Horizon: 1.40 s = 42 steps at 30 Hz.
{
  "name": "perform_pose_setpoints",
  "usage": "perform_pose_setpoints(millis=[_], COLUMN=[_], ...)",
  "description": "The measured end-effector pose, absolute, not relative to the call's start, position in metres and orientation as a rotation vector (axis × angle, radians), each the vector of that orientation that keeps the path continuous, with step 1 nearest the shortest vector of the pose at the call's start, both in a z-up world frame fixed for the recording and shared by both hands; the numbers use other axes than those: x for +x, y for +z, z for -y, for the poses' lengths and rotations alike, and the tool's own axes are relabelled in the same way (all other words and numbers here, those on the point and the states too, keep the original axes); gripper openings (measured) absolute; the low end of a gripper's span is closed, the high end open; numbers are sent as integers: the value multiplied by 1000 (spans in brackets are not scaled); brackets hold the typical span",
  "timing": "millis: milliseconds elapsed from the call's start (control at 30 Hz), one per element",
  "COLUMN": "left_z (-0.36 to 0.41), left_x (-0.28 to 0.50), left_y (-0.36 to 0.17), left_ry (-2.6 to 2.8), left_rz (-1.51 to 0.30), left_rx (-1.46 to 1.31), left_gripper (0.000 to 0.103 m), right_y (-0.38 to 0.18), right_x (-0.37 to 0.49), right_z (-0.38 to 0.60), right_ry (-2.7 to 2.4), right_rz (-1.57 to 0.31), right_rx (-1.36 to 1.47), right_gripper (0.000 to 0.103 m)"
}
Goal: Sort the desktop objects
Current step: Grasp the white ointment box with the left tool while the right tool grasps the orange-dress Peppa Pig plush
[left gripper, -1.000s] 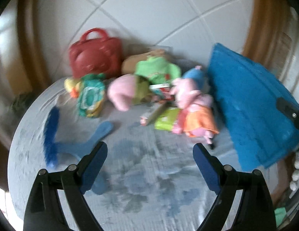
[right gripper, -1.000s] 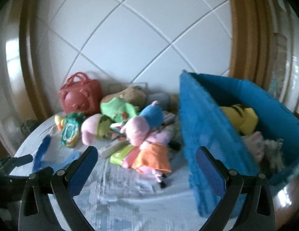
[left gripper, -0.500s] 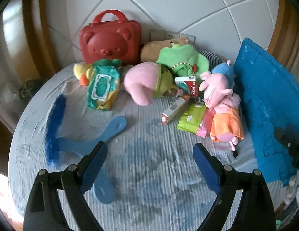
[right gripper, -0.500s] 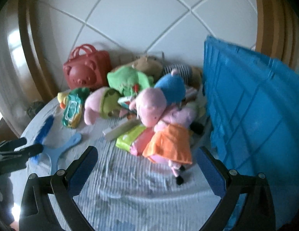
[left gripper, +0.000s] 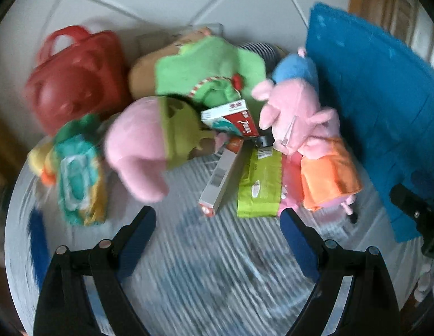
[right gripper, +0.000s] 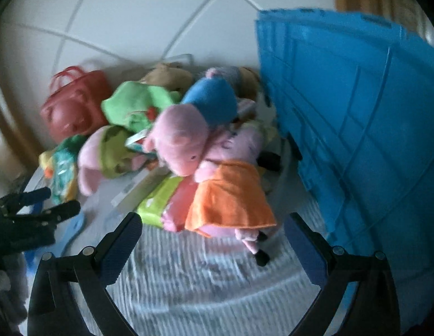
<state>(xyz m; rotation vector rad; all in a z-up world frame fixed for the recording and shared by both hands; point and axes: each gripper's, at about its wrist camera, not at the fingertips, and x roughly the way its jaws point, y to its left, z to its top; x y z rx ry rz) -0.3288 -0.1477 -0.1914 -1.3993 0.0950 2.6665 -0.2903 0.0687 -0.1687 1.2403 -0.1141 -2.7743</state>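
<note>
A pile of toys and packets lies on the round table. In the left wrist view my left gripper (left gripper: 218, 218) is open and empty, just short of a long carton (left gripper: 221, 180) and a green packet (left gripper: 258, 184). A pink plush with a green hat (left gripper: 144, 145) lies left of them. In the right wrist view my right gripper (right gripper: 214, 226) is open and empty, just in front of the pink pig plush in an orange dress (right gripper: 217, 179). That pig also shows in the left wrist view (left gripper: 309, 140). The blue crate (right gripper: 356, 112) stands right of the pile.
A red bear-face bag (left gripper: 74, 84) stands at the back left against the tiled wall. A wet-wipes pack (left gripper: 77, 179) lies at the left. A blue brush (left gripper: 37, 240) lies by the table's left edge. The left gripper's fingers (right gripper: 51, 210) show at the right wrist view's left edge.
Both grippers have moved forward toward the pile, so the toys look larger and closer. Both stay open. The left view has swung slightly right, leaving the blue brush mostly out of frame.
</note>
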Motion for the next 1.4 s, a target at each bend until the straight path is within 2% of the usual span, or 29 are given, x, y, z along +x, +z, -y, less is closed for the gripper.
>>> perform_pose_setpoints(millis=[233, 400, 533, 867, 900, 933, 967, 1033, 1133, 1233, 1300, 1367, 1400], left_z=[134, 128, 125, 129, 129, 129, 129, 126, 122, 129, 133, 131, 130], left_x=[-392, -425, -440, -452, -451, -450, -448, -441, -433, -433, -432, -426, -423], left_y=[-241, -273, -293, -308, -308, -308, -307, -304, -301, -302, -302, -297, -294], left_ry=[2520, 2466, 2438, 2424, 2424, 2422, 2411, 2409, 2454, 2473, 2481, 2483, 2484], left_rz=[-165, -193, -191, -44, -35, -25, -3, 6, -28, -6, -1, -26, -39], left_rx=[-1418, -1460, -1487, -1477, -1471, -1464, -1455, -1439, -1409, -1422, -1429, -1425, -1422], left_gripper=[91, 91, 86, 86, 84, 77, 64, 53, 55, 73, 73, 57, 55], right_y=[-203, -224, -244, -291, -292, -292, -293, -293, -292, -293, -293, -292, -291], right_x=[-330, -366, -393, -427, -427, -427, -426, -425, -419, -416, -413, -407, -401], right_z=[-62, -58, -57, -64, -65, -66, -66, -65, -69, -72, -74, -73, -73], right_ry=[-2861, -2876, -2869, -2827, -2826, -2824, -2816, -2800, -2783, -2769, -2754, -2741, -2730], right_rz=[168, 131, 102, 97, 100, 100, 88, 67, 77, 81, 77, 71, 71], right_rx=[1354, 1425, 1469, 1532, 1525, 1521, 1525, 1532, 1520, 1510, 1511, 1515, 1520], right_gripper=[103, 103, 103, 103, 103, 103, 103, 98, 96, 96, 96, 95, 95])
